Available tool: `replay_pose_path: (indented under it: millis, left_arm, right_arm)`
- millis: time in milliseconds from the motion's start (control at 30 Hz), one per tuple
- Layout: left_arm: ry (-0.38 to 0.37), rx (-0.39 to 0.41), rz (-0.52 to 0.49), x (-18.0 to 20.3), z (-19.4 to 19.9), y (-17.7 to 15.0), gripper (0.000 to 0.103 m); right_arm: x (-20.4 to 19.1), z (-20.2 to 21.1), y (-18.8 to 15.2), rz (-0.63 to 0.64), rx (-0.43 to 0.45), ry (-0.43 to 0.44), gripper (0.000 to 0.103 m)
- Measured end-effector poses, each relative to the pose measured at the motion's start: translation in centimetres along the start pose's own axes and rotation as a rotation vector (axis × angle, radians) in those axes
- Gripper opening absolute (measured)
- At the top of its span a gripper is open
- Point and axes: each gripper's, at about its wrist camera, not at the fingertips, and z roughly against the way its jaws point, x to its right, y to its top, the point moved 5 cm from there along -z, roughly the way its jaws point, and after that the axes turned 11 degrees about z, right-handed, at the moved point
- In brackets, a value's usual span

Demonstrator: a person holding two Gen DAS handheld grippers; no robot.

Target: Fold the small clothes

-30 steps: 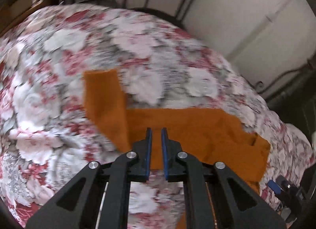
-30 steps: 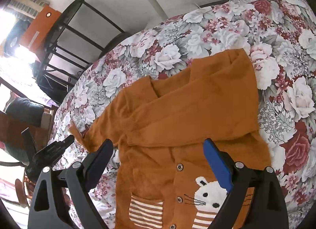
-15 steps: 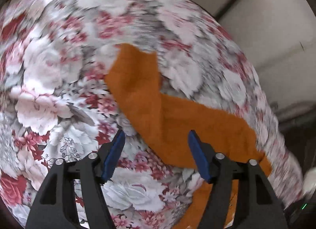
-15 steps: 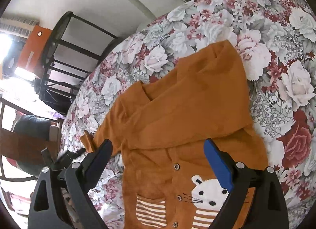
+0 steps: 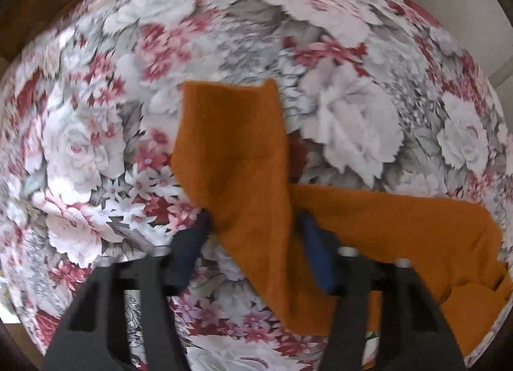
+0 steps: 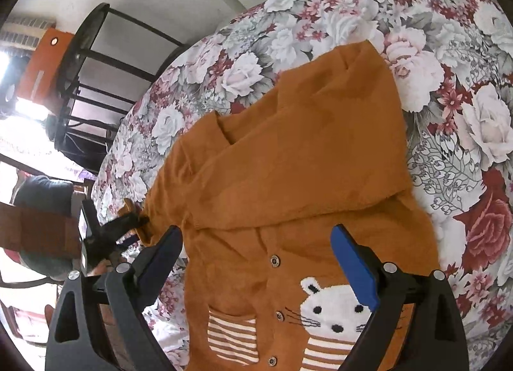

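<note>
Sleeve (image 5: 234, 159) of orange cardigan (image 6: 288, 178) on floral bedspread (image 5: 352, 114), toward its left edge | left gripper (image 5: 253, 236) closing around sleeve — risk: pinches one layer, fold slips | right gripper (image 6: 256, 262) released, above cardigan — nothing pins the body

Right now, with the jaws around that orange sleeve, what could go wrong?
The left gripper is closing its jaws on the sleeve of the orange cardigan; it might pinch the floral bedspread too. Pulling could undo the other sleeve, already folded across the chest.
</note>
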Motion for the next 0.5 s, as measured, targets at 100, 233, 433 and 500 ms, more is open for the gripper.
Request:
replay_pose_path:
  millis: [100,233,433,500]
  left_arm:
    - [-0.083,-0.034,0.081,-2.2,0.6,0.7,0.02]
    - [-0.211,-0.072,0.15,-3.6,1.6,0.9,0.004]
    - [-0.334,0.059,-0.009,-1.0,7.4,-0.1,0.004]
    - [-0.359,0.081,-0.053,0.3,8.7,-0.7,0.004]
  right_arm:
    - [0.1,0.2,0.1,-0.014,0.009,0.008,0.094]
    - [-0.4,0.7,0.1,-0.001,0.024,0.009,0.094]
    - [-1.2,0.9,0.2,0.012,0.033,0.013,0.094]
    - [-1.2,1.2,0.2,0.013,0.036,0.021,0.094]
